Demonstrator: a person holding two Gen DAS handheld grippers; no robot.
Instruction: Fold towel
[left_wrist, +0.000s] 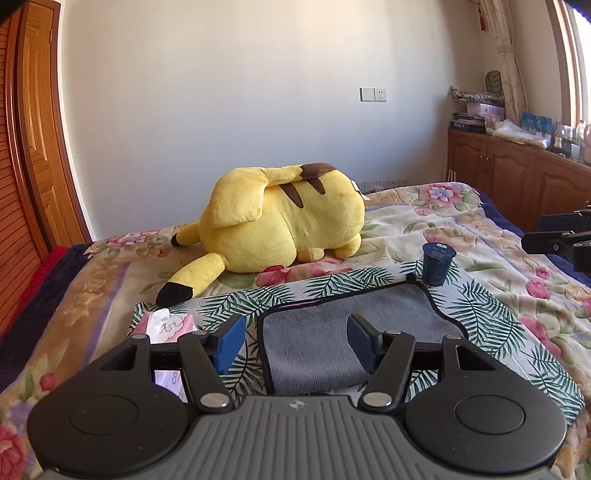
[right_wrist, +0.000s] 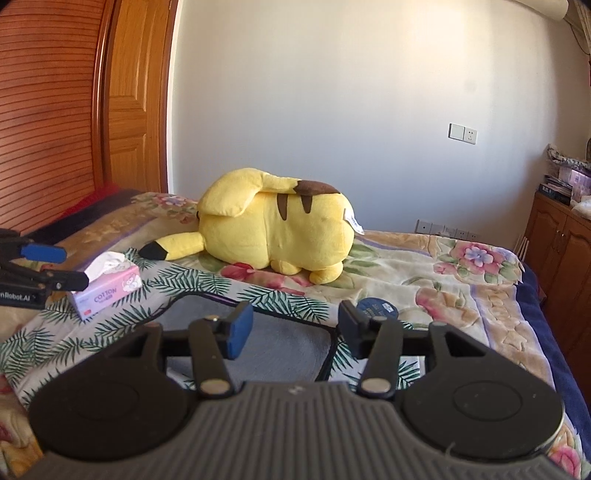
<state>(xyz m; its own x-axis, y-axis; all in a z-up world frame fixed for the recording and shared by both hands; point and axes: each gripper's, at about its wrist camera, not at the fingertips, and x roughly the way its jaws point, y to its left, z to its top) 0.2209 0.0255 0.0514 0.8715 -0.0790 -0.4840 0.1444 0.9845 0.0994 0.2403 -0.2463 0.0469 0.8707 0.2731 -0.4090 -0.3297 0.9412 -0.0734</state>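
Left gripper (left_wrist: 295, 341): one; jaws spread wide, nothing between them, blue pads facing inward, hovering over near left part of towel. Partly seen at left edge of right wrist view, lettering "nRobot.AI" readable on its body.

Right gripper (right_wrist: 295, 330): one; jaws spread wide, nothing pinched, hovering over near right part of towel.

Towel (left_wrist: 343, 325): one; grey, dark-bound edge, lying flat on the leaf-print cloth, directly below both pairs of jaws, near corners hidden behind the gripper bodies.

Leaf-print cloth (left_wrist: 480, 306): one; white with green fronds, spread on the bed under the towel.

Cup (left_wrist: 438, 265): one; dark blue, lidded, upright, just beyond the towel's far right corner; lid label too small to read.

Tissue box (right_wrist: 107, 291): one; pink, marked "COTTON", white tissue protruding, on the cloth left of the towel.

Plush toy (left_wrist: 280, 221): one; yellow, brown stripes, black-tipped ears, lying on the floral bedspread (left_wrist: 461, 229) beyond the cloth.
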